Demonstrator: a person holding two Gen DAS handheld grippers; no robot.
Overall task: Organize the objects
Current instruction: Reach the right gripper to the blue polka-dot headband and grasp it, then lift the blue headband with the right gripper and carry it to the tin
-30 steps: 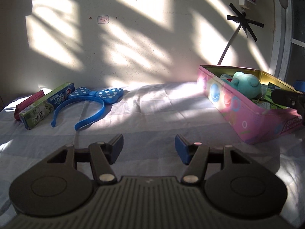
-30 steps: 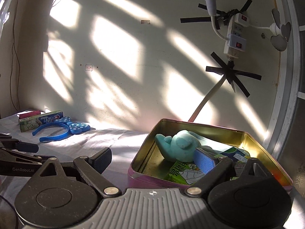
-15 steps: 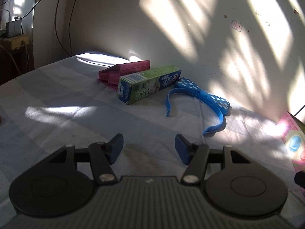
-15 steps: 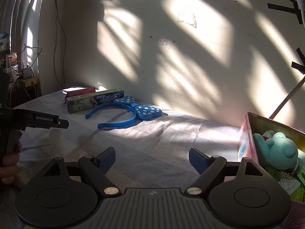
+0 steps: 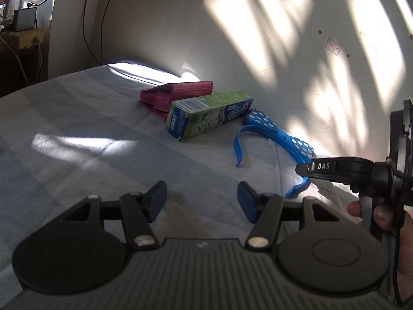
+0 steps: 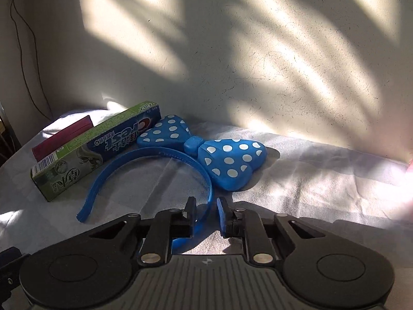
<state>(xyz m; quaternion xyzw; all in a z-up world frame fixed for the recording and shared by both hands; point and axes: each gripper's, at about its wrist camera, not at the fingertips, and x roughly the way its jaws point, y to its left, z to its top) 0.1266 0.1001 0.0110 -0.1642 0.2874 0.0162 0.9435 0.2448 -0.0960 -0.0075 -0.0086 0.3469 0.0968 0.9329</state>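
A blue headband with a white-dotted bow (image 6: 227, 160) lies on the white cloth by the wall; it also shows in the left wrist view (image 5: 273, 137). My right gripper (image 6: 205, 213) straddles the band's near arc, jaws narrowed around it but with a small gap still showing. A green and blue toothpaste box (image 6: 95, 147) (image 5: 209, 115) lies left of the headband, with a pink wallet (image 5: 175, 98) (image 6: 64, 137) behind it. My left gripper (image 5: 201, 201) is open and empty above the cloth, short of these things.
The wall stands close behind the objects. Cables and a small box (image 5: 23, 20) are at the far left beyond the bed edge. A hand holding the right gripper body (image 5: 361, 175) shows at the right of the left wrist view.
My right gripper has swung left from the pink tin, come down over the headband and narrowed its jaws around the band. My left gripper has turned further left, towards the toothpaste box and wallet.
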